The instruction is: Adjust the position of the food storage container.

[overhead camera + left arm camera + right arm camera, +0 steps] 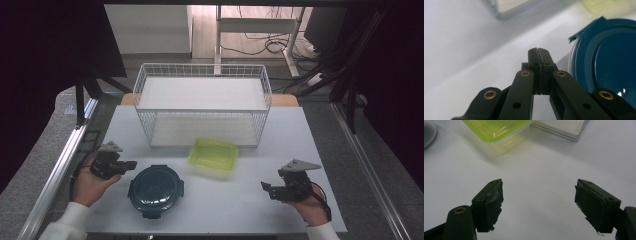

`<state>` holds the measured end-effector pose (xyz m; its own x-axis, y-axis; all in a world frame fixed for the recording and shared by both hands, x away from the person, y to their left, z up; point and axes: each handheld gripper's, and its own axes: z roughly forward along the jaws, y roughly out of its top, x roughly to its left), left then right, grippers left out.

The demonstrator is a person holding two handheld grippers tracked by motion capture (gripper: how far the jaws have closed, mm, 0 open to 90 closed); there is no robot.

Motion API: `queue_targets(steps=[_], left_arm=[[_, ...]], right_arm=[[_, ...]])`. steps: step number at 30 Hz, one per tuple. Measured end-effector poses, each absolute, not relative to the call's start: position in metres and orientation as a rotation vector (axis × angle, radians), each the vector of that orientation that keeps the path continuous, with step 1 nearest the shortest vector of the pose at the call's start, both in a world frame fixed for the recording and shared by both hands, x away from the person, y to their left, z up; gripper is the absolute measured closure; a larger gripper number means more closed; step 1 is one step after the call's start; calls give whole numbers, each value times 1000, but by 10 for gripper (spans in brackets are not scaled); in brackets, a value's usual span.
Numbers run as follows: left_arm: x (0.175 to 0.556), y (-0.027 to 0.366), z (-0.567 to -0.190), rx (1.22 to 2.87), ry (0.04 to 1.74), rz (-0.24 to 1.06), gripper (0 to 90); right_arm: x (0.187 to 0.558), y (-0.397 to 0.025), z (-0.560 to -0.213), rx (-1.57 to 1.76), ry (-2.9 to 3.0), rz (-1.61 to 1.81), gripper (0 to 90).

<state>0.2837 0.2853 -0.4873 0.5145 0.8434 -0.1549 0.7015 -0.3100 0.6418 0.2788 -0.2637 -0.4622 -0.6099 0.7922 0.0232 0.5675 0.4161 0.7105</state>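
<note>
While left gripper (131, 164) fingers press together beside lidded blue container (155, 190), right gripper (265, 187) fingers gape.

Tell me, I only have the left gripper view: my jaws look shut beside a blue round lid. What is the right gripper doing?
Observer: The right gripper is open and holds nothing, over bare table.
Operator: What lies ahead of it?
Observer: A green-lidded rectangular container, apart from its jaws.
Operator: And behind the containers?
Observer: A white wire basket stands at the far side of the table, just behind the green one; the blue round container sits nearer, beside the left gripper.
</note>
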Motion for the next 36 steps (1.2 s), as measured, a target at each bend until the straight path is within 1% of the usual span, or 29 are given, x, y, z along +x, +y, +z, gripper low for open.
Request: queue_targets(steps=[3,5,7,9,16,25,36], left_arm=[[262,296,-493,2087,1317,251,900],[258,297,-495,2091,1327,252,900],[247,298,-501,2065,1361,214,900],[244,294,-505,2077,1377,213,900],[244,276,-512,2084,1374,137,900],[239,269,-513,2067,1413,161,900],[240,252,-515,2058,1377,106,900]], right_arm=[[279,-263,-462,1173,2361,1002,224],[278,-262,-462,1173,2362,1000,224],[278,-260,-463,1170,2369,999,224],[278,-259,-463,1168,2371,998,223],[277,-259,-462,1166,2372,997,222],[278,-259,-463,1165,2375,995,221],[278,-254,-463,1156,2386,993,221]])
